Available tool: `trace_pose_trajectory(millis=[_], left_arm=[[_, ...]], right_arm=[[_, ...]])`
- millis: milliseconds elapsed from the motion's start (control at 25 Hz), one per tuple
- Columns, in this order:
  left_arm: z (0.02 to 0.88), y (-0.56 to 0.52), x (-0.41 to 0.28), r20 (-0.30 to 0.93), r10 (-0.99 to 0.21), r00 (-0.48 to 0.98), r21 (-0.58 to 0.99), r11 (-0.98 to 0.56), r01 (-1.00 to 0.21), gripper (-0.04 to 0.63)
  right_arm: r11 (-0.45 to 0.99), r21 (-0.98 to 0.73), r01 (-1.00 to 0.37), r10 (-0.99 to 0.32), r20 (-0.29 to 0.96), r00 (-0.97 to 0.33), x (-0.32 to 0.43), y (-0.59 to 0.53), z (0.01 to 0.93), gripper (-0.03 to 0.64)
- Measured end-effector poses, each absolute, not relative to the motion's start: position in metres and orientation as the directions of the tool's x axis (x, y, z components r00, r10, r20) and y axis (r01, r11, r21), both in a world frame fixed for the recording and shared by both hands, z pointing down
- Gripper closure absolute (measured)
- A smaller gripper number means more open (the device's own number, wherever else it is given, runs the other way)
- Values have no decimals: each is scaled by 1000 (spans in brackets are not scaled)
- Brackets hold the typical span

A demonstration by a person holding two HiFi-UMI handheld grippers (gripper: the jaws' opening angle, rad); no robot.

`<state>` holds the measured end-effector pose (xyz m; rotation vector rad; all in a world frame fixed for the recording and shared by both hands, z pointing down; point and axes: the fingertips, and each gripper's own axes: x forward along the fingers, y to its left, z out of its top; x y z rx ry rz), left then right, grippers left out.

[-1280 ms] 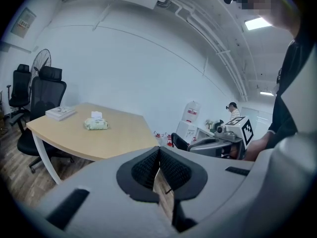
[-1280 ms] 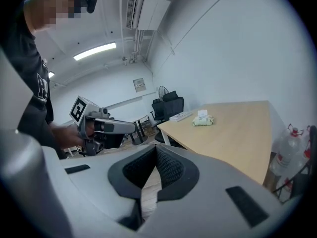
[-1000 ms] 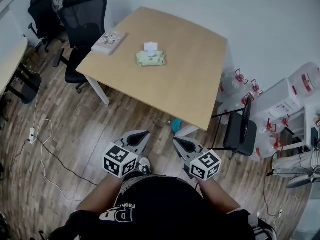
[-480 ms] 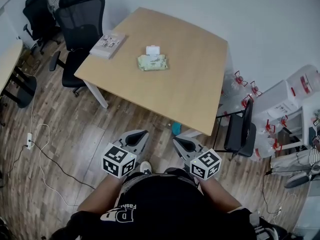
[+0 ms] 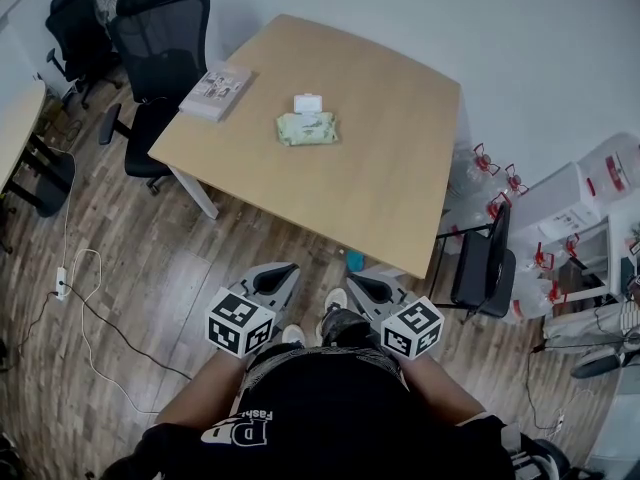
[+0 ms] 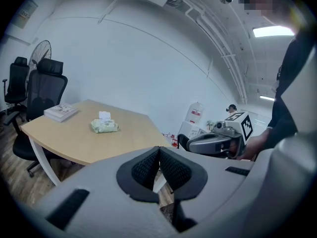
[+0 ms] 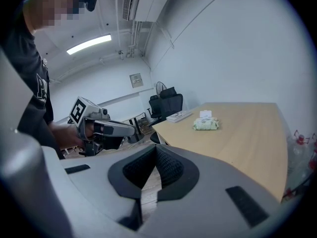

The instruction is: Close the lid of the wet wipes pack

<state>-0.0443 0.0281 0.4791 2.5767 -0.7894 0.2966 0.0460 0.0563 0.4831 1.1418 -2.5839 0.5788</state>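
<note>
Bright, even indoor light; ceiling strip lamp (image 7: 89, 43) glares white. Soft shadow under table (image 5: 400, 178). Head view sharp, wet wipes pack (image 5: 306, 128) crisp. Gripper views: strong fisheye bend, black corners.

Light wooden table (image 5: 385, 173) on plank floor (image 5: 150, 258); book (image 5: 214, 89) at its far-left corner. Black office chairs (image 5: 165, 38) beside that corner, with a dark chair (image 5: 482, 265) and clear water jugs (image 5: 482, 160) at the right edge. White power strip (image 5: 62, 289), cabled, lies left.

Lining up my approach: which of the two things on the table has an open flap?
The green wet wipes pack, white lid raised, near the middle of the table; the flat book lies at a corner.
</note>
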Motion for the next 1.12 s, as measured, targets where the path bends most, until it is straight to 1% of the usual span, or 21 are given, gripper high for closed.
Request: trace_pose_trajectory(millis=[280, 680, 1120], left_arm=[[485, -2, -28, 341, -498, 797, 324, -734, -597, 577], [477, -87, 16, 347, -515, 784, 308, -727, -614, 577], [489, -172, 38, 424, -533, 732, 296, -682, -669, 577]], right_arm=[[627, -270, -731, -633, 370, -680, 62, 20, 489, 612], [647, -288, -706, -620, 340, -707, 101, -78, 481, 612], [653, -332, -681, -595, 330, -732, 130, -162, 492, 612]])
